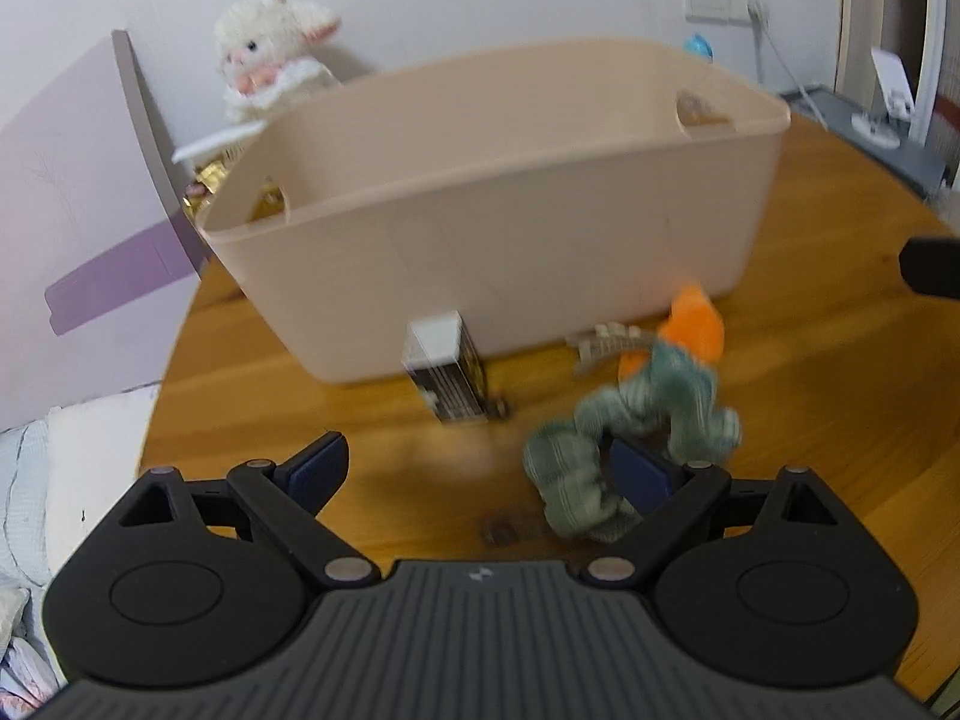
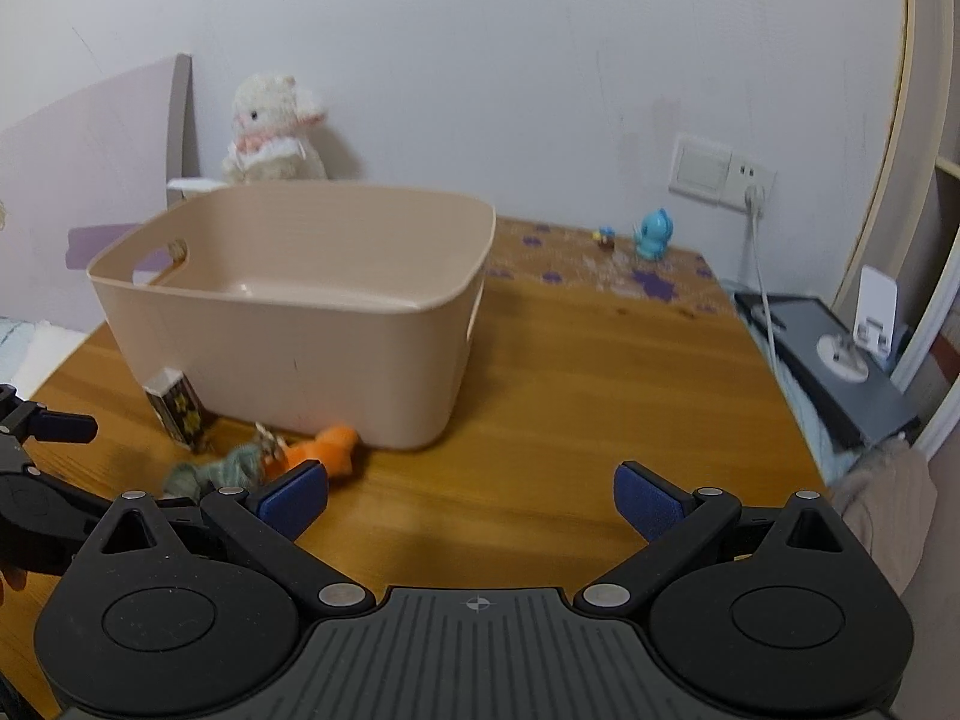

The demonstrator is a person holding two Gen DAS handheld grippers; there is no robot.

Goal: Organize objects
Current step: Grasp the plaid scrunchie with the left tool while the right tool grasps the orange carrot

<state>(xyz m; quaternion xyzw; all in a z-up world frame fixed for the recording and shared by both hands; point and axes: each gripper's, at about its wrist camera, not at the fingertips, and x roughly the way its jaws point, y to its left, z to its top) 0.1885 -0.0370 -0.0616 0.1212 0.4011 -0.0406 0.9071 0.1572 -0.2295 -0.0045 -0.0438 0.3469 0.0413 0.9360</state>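
Note:
A beige plastic bin (image 1: 510, 222) (image 2: 288, 324) stands on the round wooden table (image 1: 810, 420) (image 2: 600, 372). In front of it a small dark box (image 1: 447, 369) (image 2: 177, 411) stands upright. A green and orange plush carrot (image 1: 636, 420) (image 2: 288, 459) lies beside a small hair clip (image 1: 606, 342). My left gripper (image 1: 480, 468) is open just above the table, its right finger behind the plush's green end. My right gripper (image 2: 471, 501) is open with nothing between its fingers, to the right of the plush. The bin's inside looks bare in the right wrist view.
A white plush lamb (image 1: 270, 60) (image 2: 273, 132) sits behind the bin by the wall. A blue figurine (image 2: 654, 234) and a tiny toy (image 2: 605, 237) stand at the table's far right. A dark tray (image 2: 840, 360) lies off the table's right edge.

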